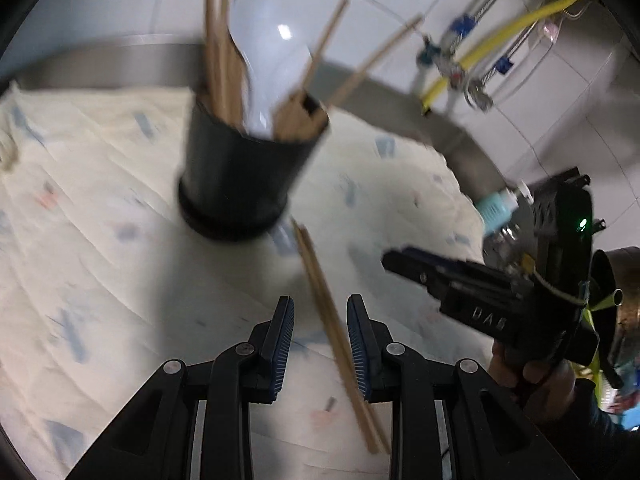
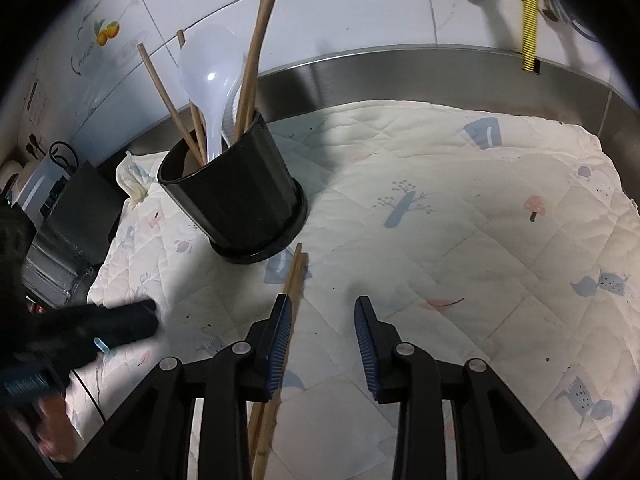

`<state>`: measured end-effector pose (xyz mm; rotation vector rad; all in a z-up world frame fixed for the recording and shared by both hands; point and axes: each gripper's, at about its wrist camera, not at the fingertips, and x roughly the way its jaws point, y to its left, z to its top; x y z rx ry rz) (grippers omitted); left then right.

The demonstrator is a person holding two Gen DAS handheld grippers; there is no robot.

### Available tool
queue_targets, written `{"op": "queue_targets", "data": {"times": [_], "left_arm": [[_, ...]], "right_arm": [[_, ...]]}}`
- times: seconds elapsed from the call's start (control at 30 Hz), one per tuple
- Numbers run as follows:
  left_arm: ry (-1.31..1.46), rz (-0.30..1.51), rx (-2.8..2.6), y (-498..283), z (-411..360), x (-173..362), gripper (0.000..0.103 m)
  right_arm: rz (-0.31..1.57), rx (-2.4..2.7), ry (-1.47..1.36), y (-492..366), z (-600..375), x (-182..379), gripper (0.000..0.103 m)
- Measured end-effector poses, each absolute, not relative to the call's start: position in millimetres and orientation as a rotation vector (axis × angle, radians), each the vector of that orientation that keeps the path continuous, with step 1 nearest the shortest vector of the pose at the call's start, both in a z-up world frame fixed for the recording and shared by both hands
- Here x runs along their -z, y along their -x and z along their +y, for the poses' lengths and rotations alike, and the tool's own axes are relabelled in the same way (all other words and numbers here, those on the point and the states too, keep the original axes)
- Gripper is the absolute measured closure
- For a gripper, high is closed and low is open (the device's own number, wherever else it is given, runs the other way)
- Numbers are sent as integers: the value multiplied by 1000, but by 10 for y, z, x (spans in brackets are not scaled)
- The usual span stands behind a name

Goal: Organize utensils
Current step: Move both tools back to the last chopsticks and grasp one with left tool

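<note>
A black utensil holder (image 2: 236, 196) stands upright on a quilted cloth (image 2: 460, 208) that covers the bench, near the stainless rear rim (image 2: 400, 68) and the tiled wall (image 2: 360, 4). The holder contains a translucent white spoon (image 2: 210, 76), bowl upward, and several wooden chopsticks (image 2: 256, 44) leaning at differing angles. A pair of loose chopsticks (image 1: 324, 292) lies flat on the cloth, one end just beside the base of the holder and the shafts running back toward the cameras. The left tool (image 1: 320, 312) is positioned above this pair with its jaws spread; in the left wrist view the pair passes through the gap, closer to the right-hand pad (image 1: 356, 340), and contact cannot be determined owing to motion blur. The right tool (image 2: 322, 312) is likewise spread and holds nothing; in the right wrist view the loose pair runs past its left-hand pad (image 2: 282, 332), on the outside of the gap, and only cloth shows between the pads. A hand (image 1: 540, 376) grips the body of the right tool at the right edge of the left wrist view.
</note>
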<state>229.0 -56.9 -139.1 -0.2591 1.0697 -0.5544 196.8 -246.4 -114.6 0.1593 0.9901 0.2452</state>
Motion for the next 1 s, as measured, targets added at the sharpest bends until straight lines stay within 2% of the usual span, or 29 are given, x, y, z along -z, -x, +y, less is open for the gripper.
{"op": "queue_targets", "data": {"times": [0.17, 0.5, 0.6, 0.77, 1.0], "left_arm": [[304, 1171, 586, -2375, -744, 1659, 73], [268, 1232, 544, -2622, -938, 1944, 74], [252, 1242, 529, -2679, -1006, 2004, 75], [209, 1244, 505, -2740, -1067, 2079, 86], [112, 1235, 467, -2764, -1184, 2047, 87]], "right_arm": [[982, -240, -183, -1954, -2563, 1140, 67], [977, -235, -210, -1936, -2699, 1156, 67], [975, -231, -214, -1942, -2731, 1163, 67], [976, -230, -218, -1948, -2753, 1178, 67], [979, -235, -218, -1977, -2755, 1193, 67]]}}
